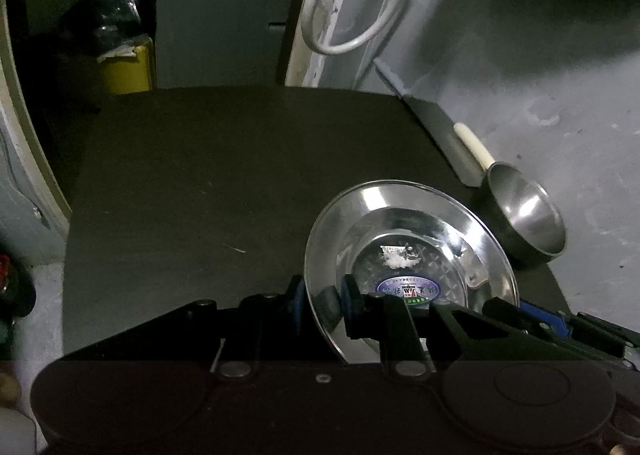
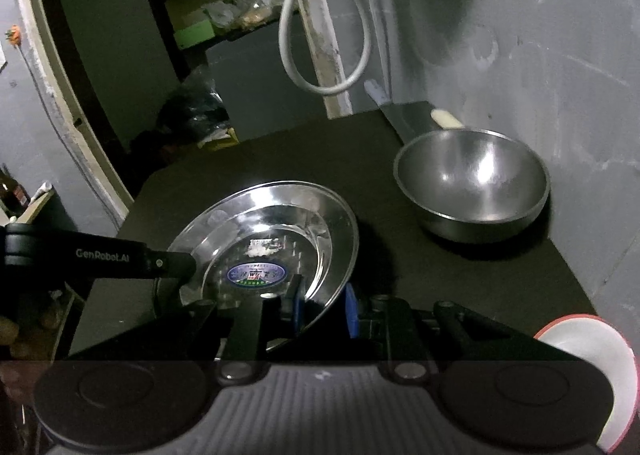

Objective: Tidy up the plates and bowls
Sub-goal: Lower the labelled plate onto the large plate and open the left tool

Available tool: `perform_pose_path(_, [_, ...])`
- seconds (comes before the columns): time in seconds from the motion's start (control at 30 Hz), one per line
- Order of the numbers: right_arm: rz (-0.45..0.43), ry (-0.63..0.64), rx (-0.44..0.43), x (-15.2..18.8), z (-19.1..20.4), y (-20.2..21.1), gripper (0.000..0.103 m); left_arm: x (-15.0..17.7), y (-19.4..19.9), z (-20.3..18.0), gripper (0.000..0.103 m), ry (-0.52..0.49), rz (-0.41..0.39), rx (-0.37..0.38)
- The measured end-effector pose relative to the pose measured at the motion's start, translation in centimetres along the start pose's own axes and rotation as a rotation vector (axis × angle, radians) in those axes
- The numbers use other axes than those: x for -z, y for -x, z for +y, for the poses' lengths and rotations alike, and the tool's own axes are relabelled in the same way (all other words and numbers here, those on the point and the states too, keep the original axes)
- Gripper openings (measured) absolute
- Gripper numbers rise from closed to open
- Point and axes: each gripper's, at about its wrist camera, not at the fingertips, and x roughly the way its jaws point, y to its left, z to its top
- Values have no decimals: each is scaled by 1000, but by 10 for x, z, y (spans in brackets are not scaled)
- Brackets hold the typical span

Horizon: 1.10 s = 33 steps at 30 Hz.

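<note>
We cannot read the print on the blue oval sticker in the steel plate. Our right gripper covers the plate's near rim. A white, red-edged round thing is cut off at the right edge of the right wrist view; what it is we cannot tell.

Left gripper: matte black housing, blue pads, silver pivot screws | Right gripper: black linkage arms, blue pads, ribbed grey body | Marking: white "GenRobot.AI" lettering

The tabletop lies bare along its left and far edges — the bowl blocks the right edge, close to the wall.
</note>
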Motion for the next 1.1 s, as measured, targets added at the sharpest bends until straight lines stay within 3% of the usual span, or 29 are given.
perform_pose_path(0.6, [-19,119,-131,30,39,81,25,62,104,5,21,41,-78,-45])
perform_pose_path(1.1, [93,187,-190,77,57,99,30,126,133,12,21,112,-23,-137])
